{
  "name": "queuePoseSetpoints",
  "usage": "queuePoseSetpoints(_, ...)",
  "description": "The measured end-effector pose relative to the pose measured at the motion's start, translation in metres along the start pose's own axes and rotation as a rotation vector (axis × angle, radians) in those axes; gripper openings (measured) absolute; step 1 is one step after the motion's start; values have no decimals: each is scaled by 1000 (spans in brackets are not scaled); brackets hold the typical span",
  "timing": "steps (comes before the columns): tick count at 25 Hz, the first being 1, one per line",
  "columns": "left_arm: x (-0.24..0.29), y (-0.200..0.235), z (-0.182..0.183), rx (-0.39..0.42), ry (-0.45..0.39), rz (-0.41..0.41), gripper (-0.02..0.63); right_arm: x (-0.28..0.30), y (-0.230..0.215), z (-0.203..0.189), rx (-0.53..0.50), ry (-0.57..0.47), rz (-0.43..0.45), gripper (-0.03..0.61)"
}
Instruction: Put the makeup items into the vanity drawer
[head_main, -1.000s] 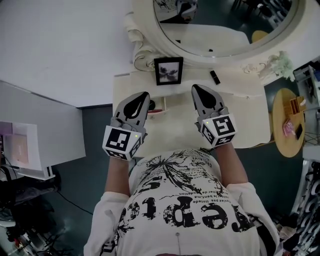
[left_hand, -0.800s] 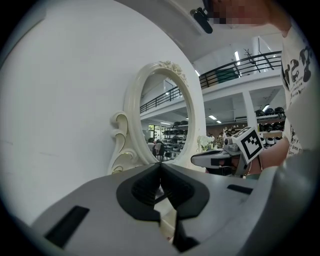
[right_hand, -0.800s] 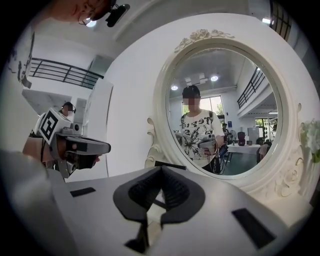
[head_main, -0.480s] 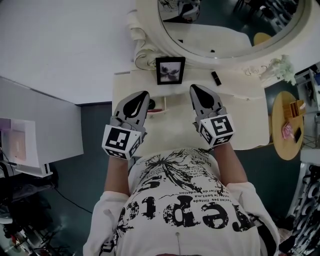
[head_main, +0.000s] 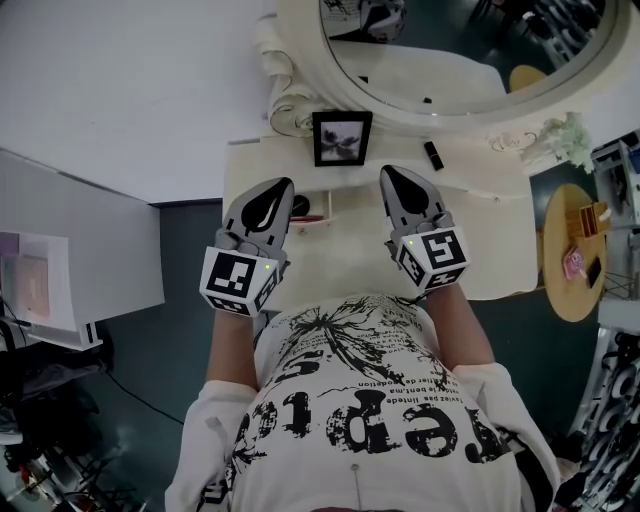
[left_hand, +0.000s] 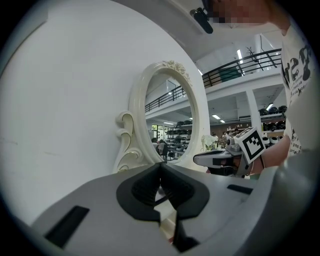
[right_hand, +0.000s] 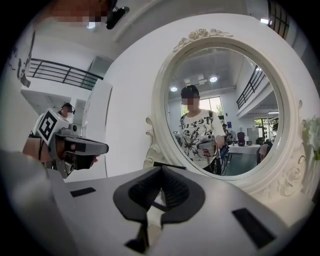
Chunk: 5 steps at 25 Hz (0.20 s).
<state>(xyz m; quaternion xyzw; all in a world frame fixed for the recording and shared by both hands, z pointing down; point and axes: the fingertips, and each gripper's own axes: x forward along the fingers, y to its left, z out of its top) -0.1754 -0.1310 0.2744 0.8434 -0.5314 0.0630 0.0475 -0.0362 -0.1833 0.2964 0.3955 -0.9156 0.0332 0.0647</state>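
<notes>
The cream vanity table (head_main: 500, 230) stands under a round mirror (head_main: 450, 50). On its top a small black makeup item (head_main: 432, 155) lies to the right of a black picture frame (head_main: 342, 138). Beside my left gripper's tip a black item (head_main: 301, 207) and a red one (head_main: 313, 218) lie in a shallow white tray (head_main: 327, 200). My left gripper (head_main: 284, 184) (left_hand: 160, 165) and my right gripper (head_main: 390, 172) (right_hand: 161, 169) hover side by side above the table's front half, both shut with nothing between the jaws. No drawer shows from here.
The mirror's carved frame (left_hand: 127, 145) rises close behind the table. White flowers (head_main: 565, 130) stand at the back right corner. A round wooden side table (head_main: 575, 250) with small things is to the right, and a white cabinet (head_main: 70, 260) to the left.
My left gripper has drifted slightly left and toward the person. The right gripper has hardly moved. Both stay shut and empty.
</notes>
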Motion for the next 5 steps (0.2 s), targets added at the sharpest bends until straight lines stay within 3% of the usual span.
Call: queuePoseSetpoints(5,0,2,-1,13,7,8,14,0,-3,0,4,-5,-15,12)
